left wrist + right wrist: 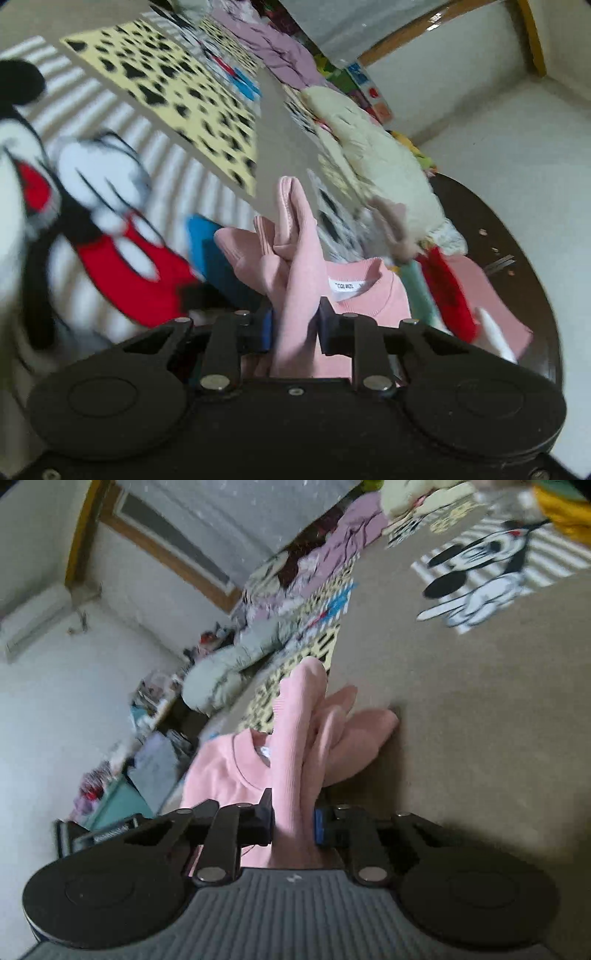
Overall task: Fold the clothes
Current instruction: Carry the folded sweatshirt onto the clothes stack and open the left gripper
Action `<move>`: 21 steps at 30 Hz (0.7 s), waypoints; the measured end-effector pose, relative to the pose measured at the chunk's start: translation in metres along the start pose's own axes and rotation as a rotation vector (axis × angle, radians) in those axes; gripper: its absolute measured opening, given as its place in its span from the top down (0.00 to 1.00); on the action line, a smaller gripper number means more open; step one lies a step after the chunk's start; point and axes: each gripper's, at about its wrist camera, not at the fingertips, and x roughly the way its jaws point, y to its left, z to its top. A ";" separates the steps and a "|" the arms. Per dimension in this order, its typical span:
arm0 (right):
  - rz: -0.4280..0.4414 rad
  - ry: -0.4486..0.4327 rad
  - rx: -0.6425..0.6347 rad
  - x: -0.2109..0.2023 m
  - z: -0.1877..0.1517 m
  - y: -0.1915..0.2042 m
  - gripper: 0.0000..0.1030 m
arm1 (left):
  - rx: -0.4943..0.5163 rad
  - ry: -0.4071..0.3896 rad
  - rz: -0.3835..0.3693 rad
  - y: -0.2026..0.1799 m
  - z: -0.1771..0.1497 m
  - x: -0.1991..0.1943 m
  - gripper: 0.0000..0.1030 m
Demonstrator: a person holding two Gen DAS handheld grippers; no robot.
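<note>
Pink sweatshirt point(295, 295) hangs clamped by two grippers, left point(293, 328) and right point(293, 819).

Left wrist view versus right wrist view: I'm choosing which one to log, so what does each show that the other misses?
Only the left wrist view shows the white neck label, the dark round table and the red garment.

Only the right wrist view shows the wall air conditioner and the teal box.

Both show the pink sweatshirt clamped in that view's tool, the left tool and the right tool, and the yellow spotted cloth.
</note>
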 end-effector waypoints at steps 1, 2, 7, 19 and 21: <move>0.006 -0.011 0.011 -0.014 -0.002 0.000 0.79 | 0.000 0.007 -0.015 -0.010 -0.006 0.000 0.80; 0.010 -0.026 0.018 -0.028 -0.003 -0.001 0.79 | 0.000 0.015 -0.032 -0.020 -0.011 0.002 0.80; 0.011 -0.102 0.017 -0.100 0.002 -0.003 0.79 | 0.003 0.050 -0.108 -0.077 -0.025 0.027 0.80; -0.027 -0.339 -0.078 -0.216 0.174 -0.022 0.79 | -0.087 0.023 -0.412 -0.235 0.017 0.162 0.80; -0.034 -0.378 -0.093 -0.235 0.203 -0.026 0.79 | -0.113 0.022 -0.448 -0.256 0.023 0.188 0.80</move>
